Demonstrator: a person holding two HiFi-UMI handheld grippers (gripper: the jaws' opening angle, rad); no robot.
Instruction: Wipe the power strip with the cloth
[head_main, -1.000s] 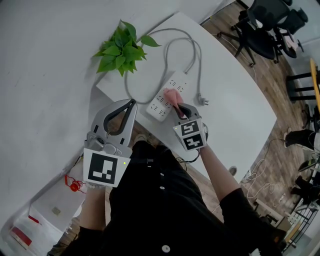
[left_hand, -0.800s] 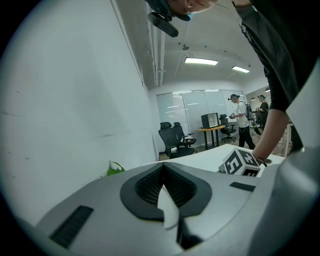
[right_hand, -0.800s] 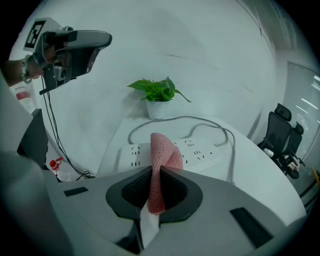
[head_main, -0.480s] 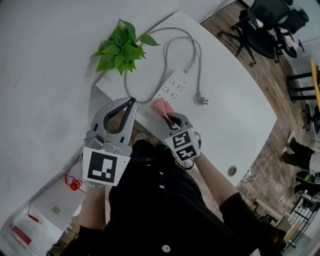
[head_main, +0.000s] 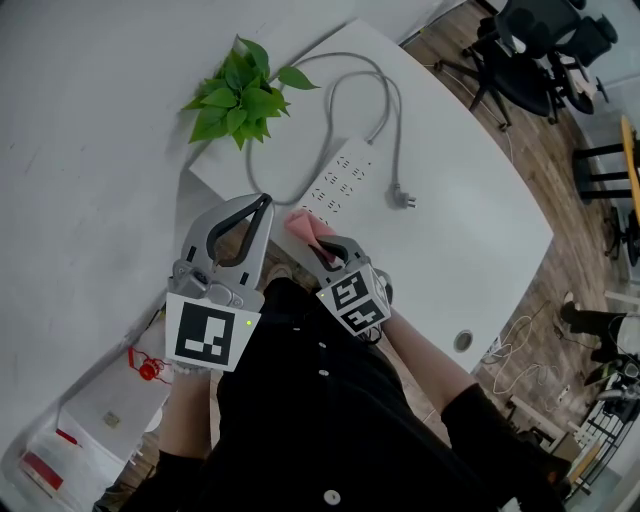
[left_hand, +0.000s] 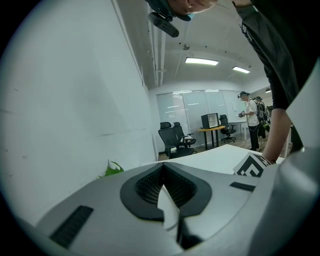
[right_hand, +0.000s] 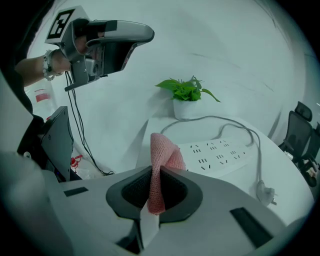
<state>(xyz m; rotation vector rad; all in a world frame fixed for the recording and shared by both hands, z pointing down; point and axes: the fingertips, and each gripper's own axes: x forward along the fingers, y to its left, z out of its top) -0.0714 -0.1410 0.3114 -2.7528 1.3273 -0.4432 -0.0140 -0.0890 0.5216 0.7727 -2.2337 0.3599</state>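
Note:
A white power strip (head_main: 338, 183) lies on the white table (head_main: 470, 210), its grey cable (head_main: 385, 95) looping away to a plug (head_main: 403, 200). The right gripper view shows the power strip (right_hand: 220, 152) just beyond the jaws. My right gripper (head_main: 318, 238) is shut on a pink cloth (head_main: 306, 227), held off the strip's near end by the table corner. The cloth (right_hand: 161, 167) stands pinched between the jaws. My left gripper (head_main: 262, 207) hangs to the left of the table, shut with nothing in it; its jaws (left_hand: 162, 172) meet at the tips.
A potted green plant (head_main: 238, 95) stands at the table's far left corner. Office chairs (head_main: 535, 50) stand on the wood floor at the upper right. A white wall fills the left. A plastic bin (head_main: 60, 440) with red items sits on the floor at lower left.
My right gripper has drawn back toward me and to the left with the cloth, from on top of the power strip to off its near end. The left gripper has not moved.

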